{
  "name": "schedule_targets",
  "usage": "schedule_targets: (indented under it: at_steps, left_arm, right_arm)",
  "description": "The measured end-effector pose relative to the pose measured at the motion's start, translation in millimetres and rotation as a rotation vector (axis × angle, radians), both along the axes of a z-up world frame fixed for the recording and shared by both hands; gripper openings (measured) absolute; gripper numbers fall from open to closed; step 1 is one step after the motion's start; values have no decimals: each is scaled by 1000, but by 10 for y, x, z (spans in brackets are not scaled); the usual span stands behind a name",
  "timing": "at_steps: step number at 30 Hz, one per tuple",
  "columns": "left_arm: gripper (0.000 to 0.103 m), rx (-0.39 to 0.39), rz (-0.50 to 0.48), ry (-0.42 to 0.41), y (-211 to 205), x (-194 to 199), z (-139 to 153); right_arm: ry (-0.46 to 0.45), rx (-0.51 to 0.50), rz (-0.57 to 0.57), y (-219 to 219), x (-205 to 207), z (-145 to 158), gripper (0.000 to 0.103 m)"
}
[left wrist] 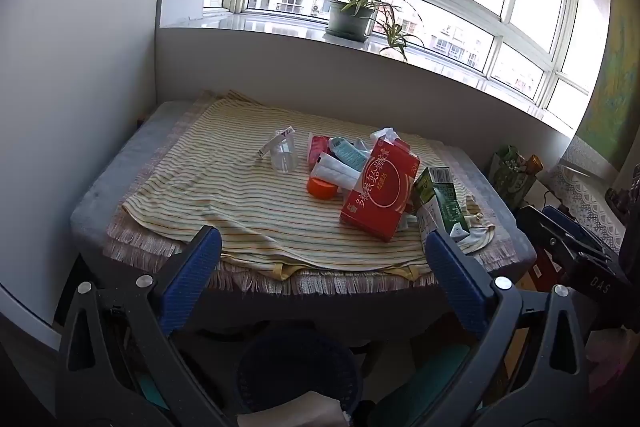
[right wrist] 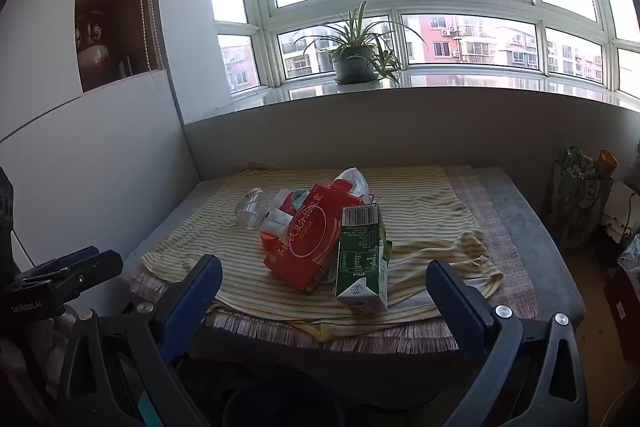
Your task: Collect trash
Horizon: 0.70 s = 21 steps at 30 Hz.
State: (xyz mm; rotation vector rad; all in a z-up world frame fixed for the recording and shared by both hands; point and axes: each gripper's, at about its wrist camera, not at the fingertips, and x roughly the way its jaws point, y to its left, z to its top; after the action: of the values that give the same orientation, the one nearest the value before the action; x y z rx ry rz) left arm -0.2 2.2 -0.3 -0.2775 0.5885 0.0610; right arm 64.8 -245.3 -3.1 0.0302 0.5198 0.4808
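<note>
Dark bin (left wrist: 298, 371) under table, tissue (left wrist: 296, 409) inside.

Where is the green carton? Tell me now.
The green carton stands at the striped cloth's near edge, right of the red box, central in the right wrist view.

My left tool (left wrist: 322, 247) hangs with its two blue-padded fingers (left wrist: 192, 279) spread wide, nothing between them, the black frame arms angling up from the lower corners of its own view. My right tool (right wrist: 324, 279) matches that pose: blue pads (right wrist: 456, 303) far apart, gap bare, tips raised and pointing forward. From the left wrist camera I catch the right tool (left wrist: 576, 247) at the far right edge, a dark body with a blue pad, level with mine. From the right wrist camera the left tool (right wrist: 68, 271) shows at the left edge, near and side by side.
</note>
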Motion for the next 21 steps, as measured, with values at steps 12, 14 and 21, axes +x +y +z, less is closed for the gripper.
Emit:
schedule_targets:
  at_steps: [12, 14, 21]
  left_arm:
    - [103, 67, 43, 11, -33, -21, 9]
    - [103, 75, 44, 9, -31, -23, 12]
    - [103, 84, 51, 1, -44, -50, 25]
  right_arm:
    - [17, -4, 9, 28, -9, -23, 103]
    - [18, -3, 10, 27, -20, -23, 103]
    - [27, 9, 21, 13, -36, -38, 103]
